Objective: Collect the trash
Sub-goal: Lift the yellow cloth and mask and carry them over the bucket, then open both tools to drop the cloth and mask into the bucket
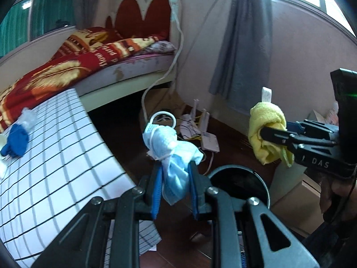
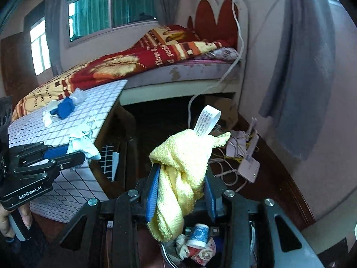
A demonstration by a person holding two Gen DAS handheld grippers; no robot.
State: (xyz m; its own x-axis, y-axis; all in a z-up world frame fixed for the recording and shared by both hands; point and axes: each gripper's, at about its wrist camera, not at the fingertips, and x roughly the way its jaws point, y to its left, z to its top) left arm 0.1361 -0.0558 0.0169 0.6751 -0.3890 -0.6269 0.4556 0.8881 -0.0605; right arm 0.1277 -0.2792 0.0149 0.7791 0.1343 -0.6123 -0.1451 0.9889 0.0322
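My left gripper (image 1: pixel 175 167) is shut on a crumpled light blue face mask (image 1: pixel 171 147) and holds it in the air beside the table edge, left of a round black trash bin (image 1: pixel 239 183). My right gripper (image 2: pixel 181 174) is shut on a knotted yellow cloth (image 2: pixel 183 163) with a white tag, right above the bin (image 2: pixel 196 243), which holds a paper cup and wrappers. The right gripper and cloth (image 1: pixel 267 131) show at the right in the left wrist view. The left gripper with the mask (image 2: pixel 82 145) shows at the left in the right wrist view.
A table with a white grid cloth (image 1: pixel 55 145) carries a blue cloth (image 1: pixel 15 140), a clear plastic scrap (image 1: pixel 28 117) and a paper cup (image 2: pixel 52 107). A bed with a red blanket (image 2: pixel 138 62) stands behind. A router and cables (image 2: pixel 247 163) lie on the floor by the wall.
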